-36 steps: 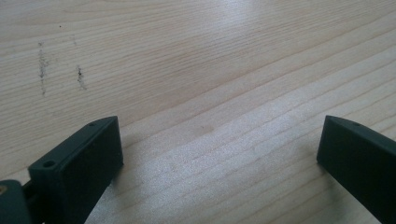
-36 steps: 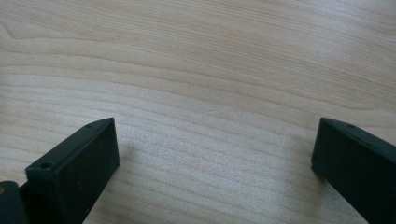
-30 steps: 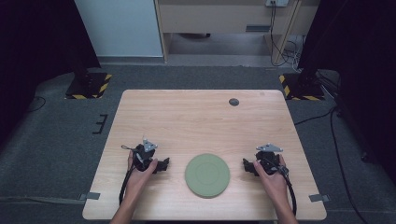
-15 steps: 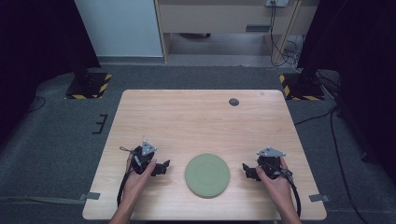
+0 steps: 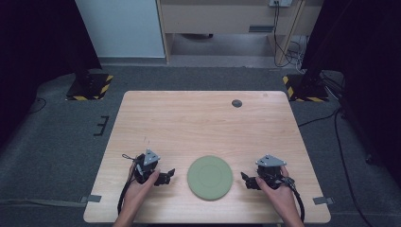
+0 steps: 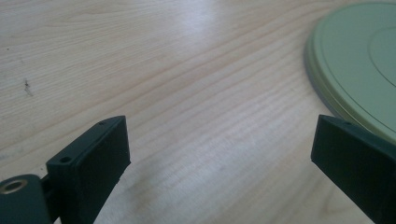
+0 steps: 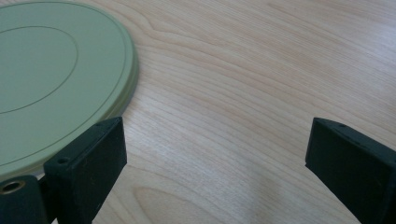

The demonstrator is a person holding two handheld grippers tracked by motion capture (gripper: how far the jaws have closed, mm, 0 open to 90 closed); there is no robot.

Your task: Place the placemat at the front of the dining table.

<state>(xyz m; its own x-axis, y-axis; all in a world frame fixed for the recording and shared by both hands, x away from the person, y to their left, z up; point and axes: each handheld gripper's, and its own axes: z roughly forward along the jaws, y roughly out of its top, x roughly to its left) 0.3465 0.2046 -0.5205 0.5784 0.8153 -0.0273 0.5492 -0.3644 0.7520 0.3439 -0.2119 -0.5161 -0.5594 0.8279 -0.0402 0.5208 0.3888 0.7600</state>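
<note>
- Because the green plate (image 5: 209,177) lay flat near the table's (image 5: 198,123) front edge, midway between the two grippers, its thin rim sat flush on the wood, and a jaw sliding in low would probably have pushed it rather than caught it.
- The left gripper (image 5: 166,176) rested just beside the plate's left rim, jaws released and wide apart, holding nothing.
- The right gripper (image 5: 248,180) sat just beside the right rim, likewise spread and empty.
- A push from one side alone could have skated the plate toward the front edge.
- The small dark disc (image 5: 236,103) lay well apart, out of harm's way.
</note>
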